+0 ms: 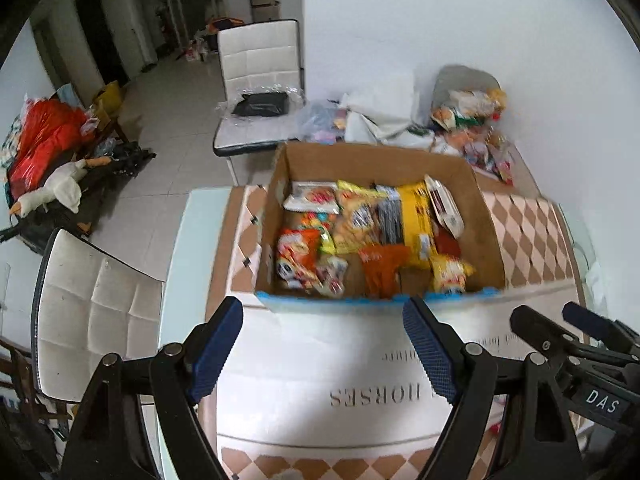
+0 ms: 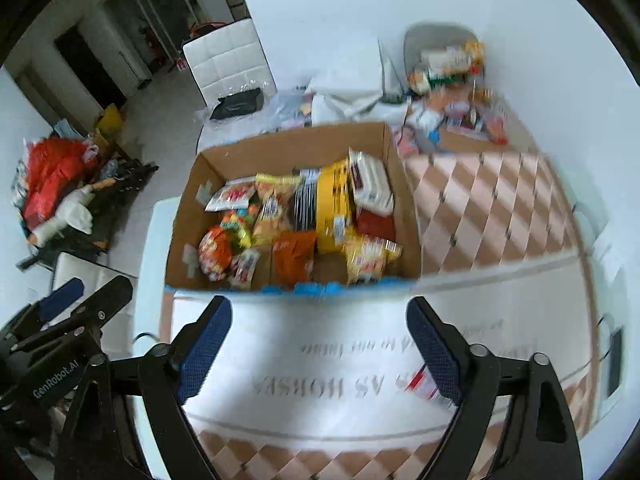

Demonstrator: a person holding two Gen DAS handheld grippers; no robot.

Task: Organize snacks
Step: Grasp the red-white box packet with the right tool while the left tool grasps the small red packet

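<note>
Cardboard box (image 1: 476, 216) | loose snacks (image 1: 476, 128) behind | chair (image 1: 256, 80) beyond

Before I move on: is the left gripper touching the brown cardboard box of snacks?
Apart. The left wrist view shows the left gripper open and empty, with white tablecloth visible between its fingertips and the cardboard box.

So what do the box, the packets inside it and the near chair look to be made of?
Box: brown corrugated cardboard, matte, blue tape along its near rim. Packets: probably glossy plastic film, crinkled and printed, though blurred. Chair: white quilted padding, likely faux leather, on a dark frame.
</note>
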